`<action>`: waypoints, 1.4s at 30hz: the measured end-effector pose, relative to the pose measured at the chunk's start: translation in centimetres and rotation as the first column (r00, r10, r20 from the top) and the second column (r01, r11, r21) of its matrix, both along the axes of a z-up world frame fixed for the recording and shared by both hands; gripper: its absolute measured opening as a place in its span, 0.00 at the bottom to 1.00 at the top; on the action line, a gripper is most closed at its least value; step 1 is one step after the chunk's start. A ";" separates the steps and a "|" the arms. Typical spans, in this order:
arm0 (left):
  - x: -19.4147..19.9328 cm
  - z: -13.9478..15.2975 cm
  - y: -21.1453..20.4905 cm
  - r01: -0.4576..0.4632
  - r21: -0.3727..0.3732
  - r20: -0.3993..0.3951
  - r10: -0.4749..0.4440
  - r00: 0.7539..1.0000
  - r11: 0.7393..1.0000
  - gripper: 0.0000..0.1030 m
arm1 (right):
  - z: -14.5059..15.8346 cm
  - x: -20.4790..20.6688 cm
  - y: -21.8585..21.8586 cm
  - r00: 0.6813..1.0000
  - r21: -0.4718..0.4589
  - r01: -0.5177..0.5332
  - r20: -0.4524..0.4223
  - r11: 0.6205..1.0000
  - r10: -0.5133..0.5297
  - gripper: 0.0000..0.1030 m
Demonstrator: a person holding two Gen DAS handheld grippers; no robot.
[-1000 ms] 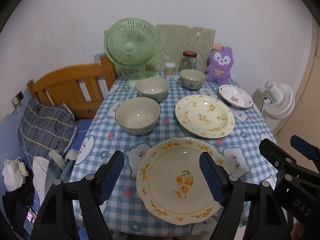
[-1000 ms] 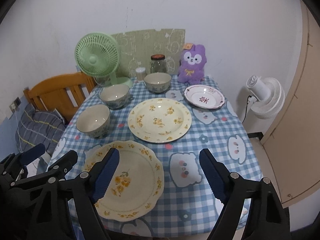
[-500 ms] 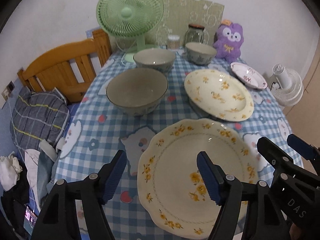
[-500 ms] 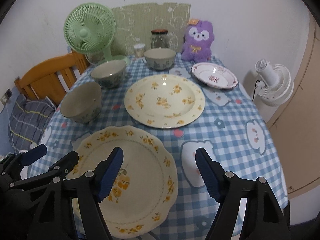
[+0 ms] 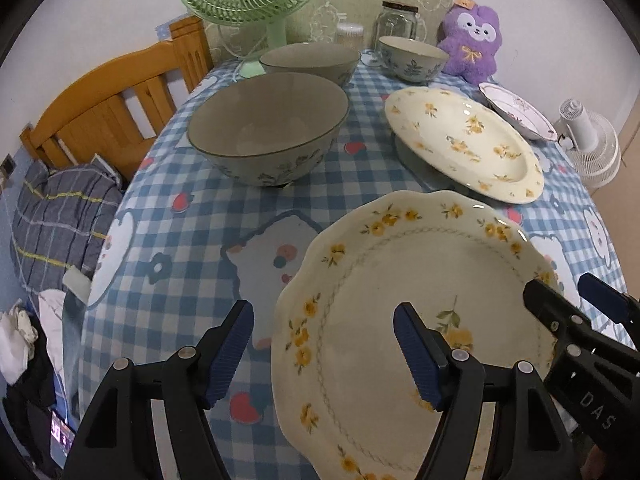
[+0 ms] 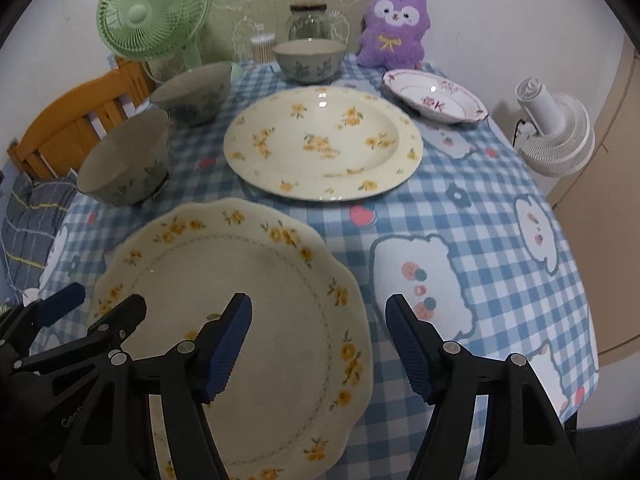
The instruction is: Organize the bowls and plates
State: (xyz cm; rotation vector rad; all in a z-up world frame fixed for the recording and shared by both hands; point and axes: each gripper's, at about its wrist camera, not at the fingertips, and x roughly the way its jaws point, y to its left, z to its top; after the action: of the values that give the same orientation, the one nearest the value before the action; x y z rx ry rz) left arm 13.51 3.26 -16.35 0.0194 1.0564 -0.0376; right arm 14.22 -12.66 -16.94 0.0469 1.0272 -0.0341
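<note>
Plates and bowls stand unstacked on the checked tablecloth (image 6: 500,184); no item is gripped.

Left gripper (image 5: 324,350): jaws apart, empty. Its span straddles the left rim of the scalloped plate (image 5: 420,280), one finger over the cloth, the other over the plate's well. Right gripper (image 6: 318,344): jaws apart, empty. Its span straddles the right rim of the same plate, one finger over the well, the other over the cloth. Whether any finger touches the plate cannot be determined.

Governing relation: the scalloped plate lies flat at the near table edge, directly below and between both grippers, each equally near its own side of the rim. The plate is round, so no long axis applies; the rim is the only graspable feature, and each jaw opening runs across it.

Remaining items lie farther away: the round yellow-flowered plate (image 6: 320,144) just behind, the small pink-trimmed plate (image 6: 436,96) at far right, the near bowl (image 5: 268,128) at left, the middle bowl (image 5: 310,60) behind it, and the far bowl (image 5: 412,58) beside the purple plush toy (image 5: 474,40).

Judgement: a rim grasp on the scalloped plate is the likely next step.
</note>
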 end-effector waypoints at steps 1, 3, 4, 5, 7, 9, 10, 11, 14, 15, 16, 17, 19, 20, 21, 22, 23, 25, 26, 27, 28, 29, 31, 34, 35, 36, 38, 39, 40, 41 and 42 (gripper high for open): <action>0.2 -0.3 0.1 0.001 -0.004 -0.004 -0.001 1.000 1.000 0.72 | -0.2 0.1 0.1 1.000 -0.003 0.001 -0.005 1.000 -0.001 0.70; 0.4 -0.7 0.2 0.008 -0.015 -0.014 -0.008 1.000 1.000 0.70 | -0.6 0.3 0.2 1.000 -0.007 0.007 -0.014 1.000 -0.007 0.70; 0.5 -0.9 0.3 0.013 -0.019 -0.021 -0.013 1.000 1.000 0.68 | -0.7 0.4 0.3 1.000 -0.009 0.011 -0.018 1.000 -0.011 0.70; 0.6 -1.1 0.3 0.019 -0.023 -0.028 -0.020 0.999 1.000 0.65 | -0.9 0.5 0.2 1.000 -0.012 0.015 -0.021 1.000 -0.016 0.69; 0.8 -1.7 0.2 0.035 -0.039 -0.052 -0.037 0.998 0.999 0.62 | -1.3 0.7 0.2 0.999 -0.017 0.021 -0.032 1.000 -0.022 0.62; 0.8 -1.9 0.2 0.038 -0.038 -0.054 -0.040 0.998 0.999 0.60 | -1.7 0.9 0.2 0.998 -0.017 0.022 -0.052 1.000 -0.023 0.57; 0.8 -1.9 0.2 0.042 -0.039 -0.054 -0.044 0.998 0.998 0.60 | -1.8 1.0 0.2 0.998 -0.023 0.026 -0.051 0.999 -0.027 0.55; 0.7 -1.9 0.2 0.044 -0.040 -0.054 -0.046 0.997 0.998 0.60 | -1.9 0.9 0.2 0.998 -0.029 0.030 -0.049 0.999 -0.032 0.52; 0.7 -2.0 0.2 0.060 -0.036 -0.061 -0.062 0.996 0.998 0.58 | -2.0 0.9 0.1 0.998 -0.037 0.028 -0.053 0.999 -0.030 0.50; 0.7 -2.1 0.1 0.077 -0.024 -0.064 -0.078 0.995 0.997 0.58 | -2.1 1.0 0.1 0.998 -0.041 0.022 -0.058 0.999 -0.025 0.49; 0.6 -2.2 0.0 0.091 -0.015 -0.062 -0.092 0.994 0.996 0.58 | -2.2 1.0 0.1 0.998 -0.046 0.015 -0.066 0.999 -0.018 0.49; 0.6 -2.2 0.1 0.096 -0.018 -0.058 -0.097 0.994 0.995 0.58 | -2.2 1.0 0.0 0.997 -0.045 0.011 -0.070 0.999 -0.014 0.49; 0.6 -2.2 0.3 0.095 -0.029 -0.059 -0.097 0.994 0.995 0.57 | -2.4 1.2 -0.1 0.997 -0.037 0.014 -0.073 0.999 -0.017 0.49; 0.7 -2.2 0.3 0.093 -0.031 -0.060 -0.095 0.994 0.995 0.58 | -2.5 1.2 -0.1 0.997 -0.034 0.016 -0.077 0.999 -0.018 0.49; 0.7 -2.2 0.3 0.092 -0.031 -0.061 -0.093 0.994 0.995 0.58 | -2.6 1.3 -0.2 0.996 -0.033 0.016 -0.082 0.999 -0.019 0.48; 0.7 -2.2 0.3 0.090 -0.029 -0.061 -0.092 0.994 0.996 0.58 | -2.7 1.4 -0.2 0.996 -0.033 0.016 -0.089 0.999 -0.018 0.48; 0.7 -2.2 0.3 0.090 -0.027 -0.062 -0.091 0.994 0.996 0.59 | -2.8 1.5 -0.1 0.995 -0.035 0.012 -0.094 0.999 -0.016 0.48; 0.9 -2.2 0.2 0.090 -0.030 -0.066 -0.091 0.994 0.996 0.59 | -2.9 1.7 -0.1 0.994 -0.040 -0.005 -0.106 0.999 0.001 0.48; 1.0 -2.3 0.2 0.091 -0.033 -0.067 -0.093 0.993 0.995 0.60 | -2.9 1.7 -0.1 0.994 -0.037 -0.006 -0.105 0.999 0.002 0.48; 1.2 -2.3 0.2 0.091 -0.034 -0.067 -0.093 0.993 0.995 0.61 | -3.0 1.6 -0.2 0.995 -0.027 -0.004 -0.101 1.000 0.002 0.48; 1.3 -2.3 0.2 0.090 -0.036 -0.068 -0.092 0.993 0.995 0.61 | -3.0 1.7 -0.3 0.995 -0.018 -0.002 -0.098 1.000 0.001 0.48; 1.3 -2.3 0.2 0.087 -0.037 -0.069 -0.089 0.994 0.996 0.61 | -3.0 1.7 -0.3 0.995 -0.014 -0.003 -0.098 1.000 0.002 0.48; 1.4 -2.3 0.1 0.074 -0.033 -0.071 -0.076 0.995 0.997 0.61 | -3.1 1.8 -0.4 0.995 -0.008 -0.009 -0.100 1.000 0.008 0.48; 1.9 -2.4 0.1 0.044 -0.032 -0.082 -0.046 0.996 0.999 0.61 | -3.0 1.8 -0.2 0.994 -0.017 -0.033 -0.109 0.999 0.031 0.48; 2.0 -2.4 0.0 0.034 -0.030 -0.085 -0.037 0.996 0.999 0.61 | -3.0 1.8 -0.3 0.993 -0.016 -0.038 -0.111 0.999 0.036 0.47; 2.0 -2.4 0.0 0.027 -0.030 -0.085 -0.029 0.996 0.999 0.60 | -3.0 1.8 -0.3 0.993 -0.013 -0.043 -0.114 0.999 0.041 0.46; 2.1 -2.4 0.0 0.009 -0.030 -0.088 -0.011 0.996 1.000 0.59 | -2.9 2.0 -0.7 0.991 0.013 -0.025 -0.135 1.000 0.026 0.44; 2.1 -2.4 0.1 -0.001 -0.035 -0.093 -0.002 0.996 0.999 0.58 | -2.8 2.1 -1.0 0.989 0.024 -0.014 -0.147 1.000 0.017 0.44; 2.2 -2.3 0.0 -0.011 -0.037 -0.097 0.007 0.995 0.999 0.58 | -2.8 2.2 -1.1 0.988 0.022 -0.014 -0.153 1.000 0.017 0.44; 2.2 -2.3 -0.1 -0.019 -0.036 -0.100 0.015 0.995 0.999 0.58 | -2.8 2.1 -1.1 0.987 0.015 -0.026 -0.155 1.000 0.028 0.44; 2.1 -2.3 -0.3 -0.026 -0.034 -0.100 0.023 0.995 0.999 0.58 | -2.8 2.1 -1.2 0.987 0.014 -0.031 -0.157 0.999 0.033 0.44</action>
State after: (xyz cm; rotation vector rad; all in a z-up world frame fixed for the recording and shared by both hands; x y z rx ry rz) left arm 15.63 3.01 -18.63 -0.0281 1.1556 -0.0353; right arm 16.36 -13.82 -19.71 0.0385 1.1855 -0.0023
